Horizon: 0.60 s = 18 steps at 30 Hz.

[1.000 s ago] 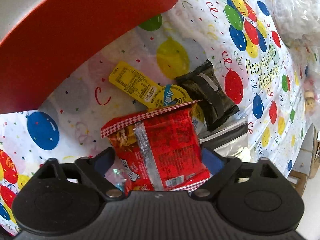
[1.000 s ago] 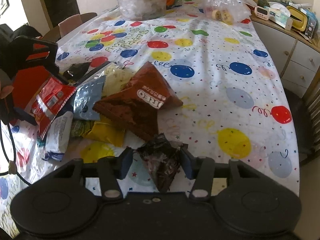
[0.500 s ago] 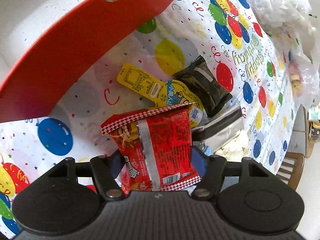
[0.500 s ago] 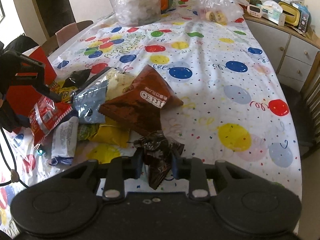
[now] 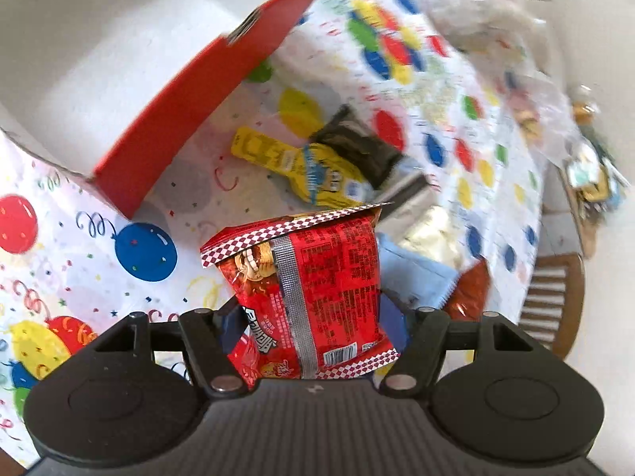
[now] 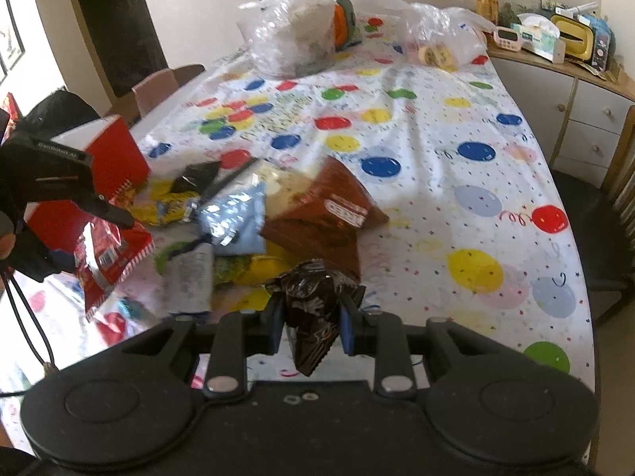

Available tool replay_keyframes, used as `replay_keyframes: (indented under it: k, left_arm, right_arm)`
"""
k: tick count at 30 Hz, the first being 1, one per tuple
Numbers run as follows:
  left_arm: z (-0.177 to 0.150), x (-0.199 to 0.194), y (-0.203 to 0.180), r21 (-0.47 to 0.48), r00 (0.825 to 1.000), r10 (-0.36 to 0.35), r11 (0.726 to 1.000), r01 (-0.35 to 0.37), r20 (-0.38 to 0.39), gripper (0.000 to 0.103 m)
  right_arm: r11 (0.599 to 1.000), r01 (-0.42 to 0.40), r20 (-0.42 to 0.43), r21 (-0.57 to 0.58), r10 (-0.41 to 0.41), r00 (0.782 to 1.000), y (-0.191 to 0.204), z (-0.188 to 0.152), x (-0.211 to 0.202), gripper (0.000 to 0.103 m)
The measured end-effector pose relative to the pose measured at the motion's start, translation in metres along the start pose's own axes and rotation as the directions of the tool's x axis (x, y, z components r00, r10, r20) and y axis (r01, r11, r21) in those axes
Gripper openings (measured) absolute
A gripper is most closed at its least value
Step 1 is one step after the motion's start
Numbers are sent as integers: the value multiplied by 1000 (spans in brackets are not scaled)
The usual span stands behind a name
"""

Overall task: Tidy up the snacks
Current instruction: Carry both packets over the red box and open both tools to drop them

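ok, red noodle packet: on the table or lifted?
Lifted. The red noodle packet hangs between the left gripper fingers, clear of the tablecloth in both views.

The red noodle packet (image 5: 313, 289) is glossy plastic film with a silvery seam strip down its back. The dark wrapper (image 6: 315, 309) is crinkled, shiny foil-like film. The balloon-print tablecloth (image 6: 436, 166) looks like thin, smooth plastic sheet, slightly wrinkled. The red box (image 5: 190, 99) has a matt, card-like face. The brown snack bag (image 6: 321, 214) and pale blue packet (image 6: 234, 218) gleam. Clear, crumpled plastic bags (image 6: 289, 35) sit beyond. The chair (image 5: 551, 301) is wood.
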<state>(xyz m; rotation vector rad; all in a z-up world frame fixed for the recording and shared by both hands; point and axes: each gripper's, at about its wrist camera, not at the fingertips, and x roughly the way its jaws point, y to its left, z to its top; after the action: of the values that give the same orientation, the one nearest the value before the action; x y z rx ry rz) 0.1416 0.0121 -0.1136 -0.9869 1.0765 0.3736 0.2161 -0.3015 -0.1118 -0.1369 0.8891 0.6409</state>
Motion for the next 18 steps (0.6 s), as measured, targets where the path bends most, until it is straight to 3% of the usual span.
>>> replay_keyframes:
  k: [9, 18]
  left_arm:
    - [-21, -89, -6, 209, 984, -90, 976, 57, 151, 69]
    - [26, -153, 36, 269, 953, -55, 963, -28, 296, 69]
  right_arm:
    - [990, -105, 62, -98, 112, 992, 41, 25, -26, 26]
    - [960, -178, 104, -214, 204, 973, 126, 64, -27, 26]
